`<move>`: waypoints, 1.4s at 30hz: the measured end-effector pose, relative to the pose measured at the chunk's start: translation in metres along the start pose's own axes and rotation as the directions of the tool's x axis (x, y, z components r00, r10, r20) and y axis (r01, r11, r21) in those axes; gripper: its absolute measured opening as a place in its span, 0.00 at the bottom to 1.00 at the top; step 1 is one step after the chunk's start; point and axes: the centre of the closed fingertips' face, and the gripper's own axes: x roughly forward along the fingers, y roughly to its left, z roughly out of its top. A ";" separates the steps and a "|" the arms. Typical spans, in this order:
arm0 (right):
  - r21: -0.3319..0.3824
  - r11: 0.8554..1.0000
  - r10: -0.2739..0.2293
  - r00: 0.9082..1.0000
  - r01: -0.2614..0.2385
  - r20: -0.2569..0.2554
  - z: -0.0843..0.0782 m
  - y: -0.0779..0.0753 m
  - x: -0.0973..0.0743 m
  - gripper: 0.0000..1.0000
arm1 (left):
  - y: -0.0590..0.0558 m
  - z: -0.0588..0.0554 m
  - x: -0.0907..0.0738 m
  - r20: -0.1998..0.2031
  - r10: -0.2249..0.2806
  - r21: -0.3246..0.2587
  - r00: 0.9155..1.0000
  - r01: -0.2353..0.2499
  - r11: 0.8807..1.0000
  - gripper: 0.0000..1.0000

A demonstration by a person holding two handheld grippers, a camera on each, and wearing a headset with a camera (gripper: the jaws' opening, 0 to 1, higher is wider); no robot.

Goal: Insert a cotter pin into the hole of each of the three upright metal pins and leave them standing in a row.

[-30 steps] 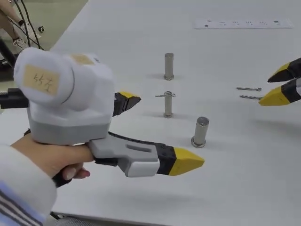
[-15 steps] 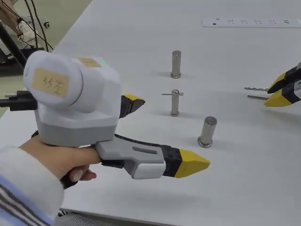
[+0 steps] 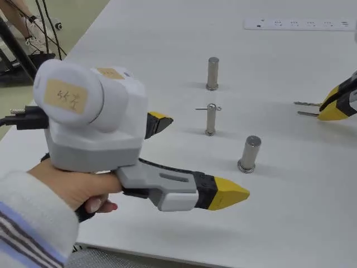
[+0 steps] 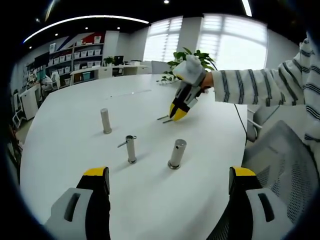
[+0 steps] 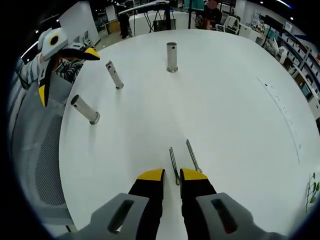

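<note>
1. Overall, the white table (image 3: 139,50) carries all the work. A power strip (image 3: 301,24) lies near its far edge.
2. Left gripper (image 3: 206,156): the jaws are spread wide, with nothing between them and nothing touched. It hangs above the table on the near side of the row of metal pins. Its own view looks out between the two yellow tips at all three pins.
3. Right gripper (image 5: 171,176): it sits low over the table, off to the right and well apart from the row. The jaws are drawn in to a narrow slit. Whether the pads actually pinch anything cannot be told.
4. Metal pins: all three stand on their bases in a row. They are the far pin (image 3: 212,73), the middle pin (image 3: 211,119) and the near pin (image 3: 249,154). The middle pin has a fitted cotter pin (image 3: 208,108) set crosswise through its top.
5. Loose cotter pins: two lie flat on the table, side by side and nearly parallel. The end of the first loose pin (image 5: 173,162) reaches into the slit between the right gripper's tips. The second loose pin (image 5: 192,155) ends just beside one yellow tip
</note>
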 end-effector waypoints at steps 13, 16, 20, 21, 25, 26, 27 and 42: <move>-0.012 1.000 -0.018 1.000 0.018 -0.023 -0.005 -0.001 0.002 0.02 | -0.003 0.001 0.000 -0.004 -0.002 0.008 1.000 0.002 1.000 0.99; -0.008 1.000 -0.023 0.999 0.023 -0.023 -0.005 -0.001 0.002 0.00 | -0.003 0.001 0.001 -0.004 -0.005 0.004 1.000 0.005 1.000 0.99; 0.013 0.999 -0.032 0.999 0.033 -0.024 -0.005 0.001 0.001 0.00 | -0.005 0.001 0.001 -0.004 -0.009 0.006 1.000 0.009 1.000 0.99; 0.023 0.999 -0.029 0.999 0.030 -0.024 -0.005 0.002 0.001 0.00 | -0.005 0.002 0.001 -0.003 -0.010 0.008 1.000 0.010 1.000 0.99; 0.020 0.999 -0.034 0.999 0.034 -0.013 -0.005 0.008 -0.002 0.00 | -0.005 0.000 0.002 -0.010 -0.012 0.010 1.000 0.012 1.000 0.99; 0.023 0.999 -0.037 0.999 0.037 -0.008 -0.005 0.010 -0.002 0.00 | -0.005 0.000 0.002 -0.012 -0.012 0.011 1.000 0.013 1.000 0.99; 0.037 0.999 -0.040 0.999 0.040 -0.004 -0.005 0.009 -0.002 0.00 | -0.005 0.000 0.002 -0.013 -0.012 0.011 1.000 0.012 1.000 0.99; 0.062 0.997 -0.052 0.998 0.049 0.039 -0.005 0.022 -0.007 0.00 | 0.000 0.004 0.001 0.002 -0.011 -0.005 1.000 0.011 1.000 0.99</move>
